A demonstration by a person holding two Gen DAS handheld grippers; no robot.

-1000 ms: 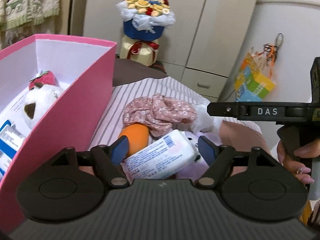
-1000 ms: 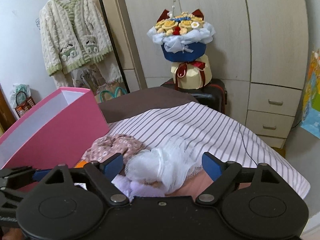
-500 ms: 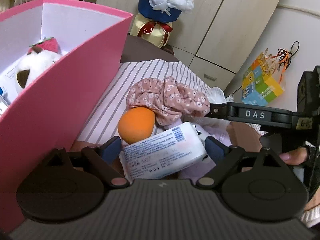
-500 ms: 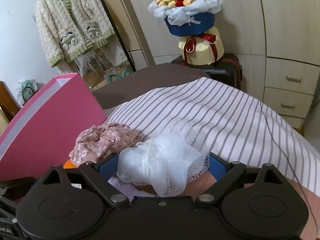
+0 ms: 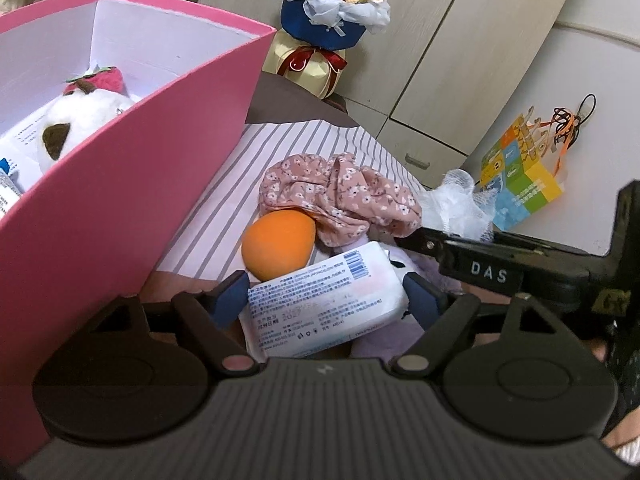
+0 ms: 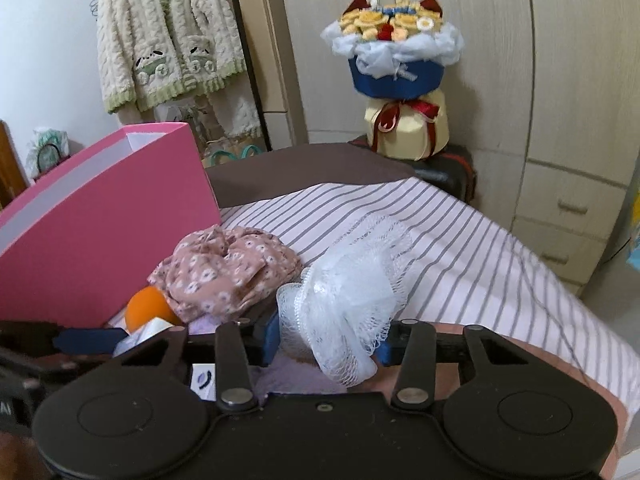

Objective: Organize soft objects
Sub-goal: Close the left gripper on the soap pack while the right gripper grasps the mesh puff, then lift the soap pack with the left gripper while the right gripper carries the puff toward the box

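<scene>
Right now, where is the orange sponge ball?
In the left wrist view the orange sponge ball lies mid-frame on the striped sheet, tucked under the floral cloth, behind the white tissue pack, right of the pink box.

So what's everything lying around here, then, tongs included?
pink box: one, pink outside and white inside, left on the bed
plush toy: one, white with a red top, inside the box
floral cloth: one, pink, bunched on the striped sheet
orange ball: one, beside the cloth
wipes packet: one, white, between the left tongs
mesh puff: one, white, between the right tongs
bouquet: one, blue wrap, by the wardrobe
cardigan: one, cream and green, hanging
left tongs: one, black with blue pads, closing, pads not yet on the packet
right tongs: one, black, closing on the puff
</scene>
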